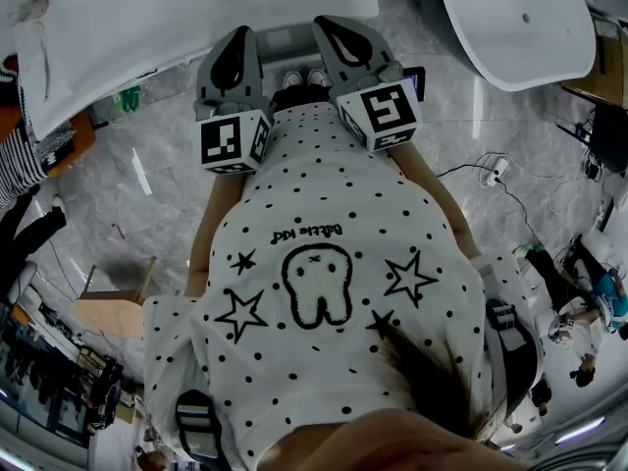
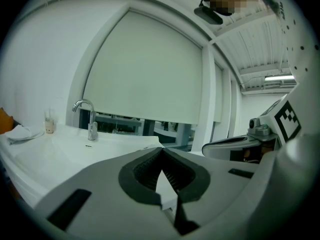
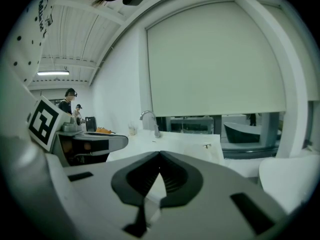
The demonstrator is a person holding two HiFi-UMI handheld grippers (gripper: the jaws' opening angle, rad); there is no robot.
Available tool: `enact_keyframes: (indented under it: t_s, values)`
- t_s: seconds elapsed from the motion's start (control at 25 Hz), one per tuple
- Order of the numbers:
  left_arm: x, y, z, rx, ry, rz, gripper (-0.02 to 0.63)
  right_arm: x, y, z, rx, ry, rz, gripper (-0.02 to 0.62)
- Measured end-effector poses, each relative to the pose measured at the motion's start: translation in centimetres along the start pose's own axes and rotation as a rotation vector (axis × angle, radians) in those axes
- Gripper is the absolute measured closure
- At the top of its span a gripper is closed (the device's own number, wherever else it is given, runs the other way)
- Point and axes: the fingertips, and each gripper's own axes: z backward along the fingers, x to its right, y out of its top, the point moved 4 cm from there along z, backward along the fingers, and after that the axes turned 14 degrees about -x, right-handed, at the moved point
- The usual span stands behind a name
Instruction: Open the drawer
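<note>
The left gripper (image 2: 161,150) and right gripper (image 3: 160,154) have their jaws closed on nothing. The gripper views show a faucet (image 2: 89,117); the head view shows a dotted shirt (image 1: 324,292).

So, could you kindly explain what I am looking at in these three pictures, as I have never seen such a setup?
There is no robot here: a person in a dotted shirt holds a left gripper and a right gripper, each carrying a marker cube. The head view looks down from the person's head. The other two views each look along one gripper's own fingers. Both pairs are closed together with nothing between them. Ahead is a white washbasin counter with a tap. Nothing is held, and I cannot make out the drawer.
</note>
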Motion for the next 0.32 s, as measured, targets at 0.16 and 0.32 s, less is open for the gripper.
enact_keyframes:
  t_s: [0.16, 0.32]
  values:
    - [0.1, 0.3, 0.1, 0.002, 0.001, -0.002, 0.601, 0.0, 0.2, 0.2, -0.004, 0.004, 0.003, 0.581]
    - [2.4, 0.5, -1.4, 0.003, 0.000, -0.003, 0.601, 2.4, -0.4, 1.3, -0.009, 0.008, 0.002, 0.581]
